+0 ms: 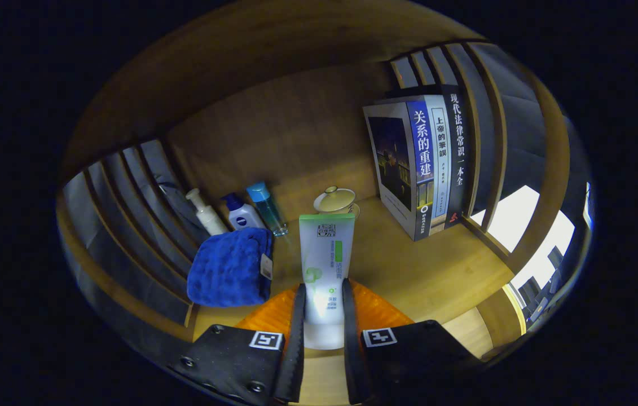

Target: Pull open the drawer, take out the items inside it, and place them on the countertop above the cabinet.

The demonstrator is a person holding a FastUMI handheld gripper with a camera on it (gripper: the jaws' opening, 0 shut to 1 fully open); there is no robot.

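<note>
The hand-held gripper (pixel 323 332) pinches a tube (pixel 326 265) upright over the counter (pixel 431 265), beside a blue cloth (pixel 231 268).

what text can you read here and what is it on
"关系的重建": spine of the blue book.
"上帝的笔误": spine of the pale book.
"现代法律常识一本全": spine of the black book.
Too small to read: print on the tube clamped between the fingers of the hand-held gripper, and on the white bottle.

On the desk (pixel 443 270), a tube (pixel 325 265) stands between the jaws; a towel (pixel 231 268) lies left, bottles (pixel 242 213) behind it, books (pixel 420 163) right, a lidded cup (pixel 335 200) behind the tube.
</note>
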